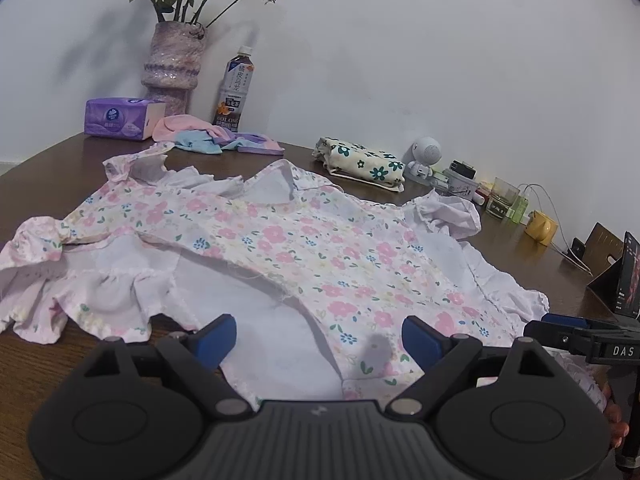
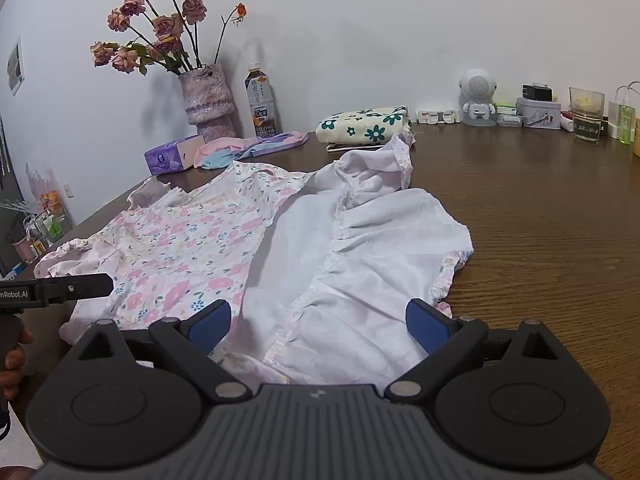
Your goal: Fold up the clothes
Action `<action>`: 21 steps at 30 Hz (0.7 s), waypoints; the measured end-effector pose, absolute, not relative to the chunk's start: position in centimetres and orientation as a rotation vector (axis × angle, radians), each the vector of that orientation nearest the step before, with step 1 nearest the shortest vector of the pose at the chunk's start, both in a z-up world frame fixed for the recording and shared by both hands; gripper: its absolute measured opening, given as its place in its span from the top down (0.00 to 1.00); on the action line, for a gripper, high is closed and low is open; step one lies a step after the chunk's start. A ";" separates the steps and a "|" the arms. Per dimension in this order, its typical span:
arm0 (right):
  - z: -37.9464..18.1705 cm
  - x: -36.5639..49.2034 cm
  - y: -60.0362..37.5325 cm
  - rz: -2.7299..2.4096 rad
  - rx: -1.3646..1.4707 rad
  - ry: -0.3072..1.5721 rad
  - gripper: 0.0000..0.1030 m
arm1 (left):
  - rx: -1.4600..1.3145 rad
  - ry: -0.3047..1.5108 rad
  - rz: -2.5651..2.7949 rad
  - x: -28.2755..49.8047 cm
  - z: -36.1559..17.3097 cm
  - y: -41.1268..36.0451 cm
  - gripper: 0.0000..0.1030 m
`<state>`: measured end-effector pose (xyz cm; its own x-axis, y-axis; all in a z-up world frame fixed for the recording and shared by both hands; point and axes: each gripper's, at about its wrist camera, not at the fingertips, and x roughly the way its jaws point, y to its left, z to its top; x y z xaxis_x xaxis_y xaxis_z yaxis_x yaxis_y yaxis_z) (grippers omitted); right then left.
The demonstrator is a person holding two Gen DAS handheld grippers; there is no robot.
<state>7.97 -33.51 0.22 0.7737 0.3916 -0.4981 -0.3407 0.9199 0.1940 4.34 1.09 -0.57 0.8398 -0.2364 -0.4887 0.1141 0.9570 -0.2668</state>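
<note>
hovering wide open and empty, left gripper [image 1: 318,338] and right gripper [image 2: 318,322] should pinch the floral dress [image 1: 280,240] hem evenly.

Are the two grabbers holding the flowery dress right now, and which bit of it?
No, nothing is held. The left gripper and right gripper both have their jaws wide open above the near edge of the floral dress, which lies spread on the table.

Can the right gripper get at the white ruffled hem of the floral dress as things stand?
Probably yes. The right gripper is open and hovers right over the ruffled hem of the floral dress; nothing lies between them, and the left gripper is off to the side.
</note>
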 end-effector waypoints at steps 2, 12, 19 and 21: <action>0.2 7.9 -33.5 0.397 0.093 0.560 0.07 | -0.241 0.541 -0.188 4.3 -0.6 1.2 0.13; 0.3 7.8 -33.4 0.387 0.081 0.549 0.07 | -0.253 0.533 -0.177 4.1 -0.6 1.3 0.13; 0.3 7.7 -33.6 0.381 0.093 0.541 0.07 | -0.259 0.530 -0.178 4.0 -0.6 1.4 0.13; 0.3 7.7 -33.6 0.381 0.094 0.540 0.07 | -0.260 0.529 -0.178 4.0 -0.6 1.4 0.13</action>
<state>7.66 -33.61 0.28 0.7898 0.3777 -0.4833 -0.3290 0.9258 0.1860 4.01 1.42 -0.60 0.8489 -0.2338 -0.4740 0.1002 0.9518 -0.2899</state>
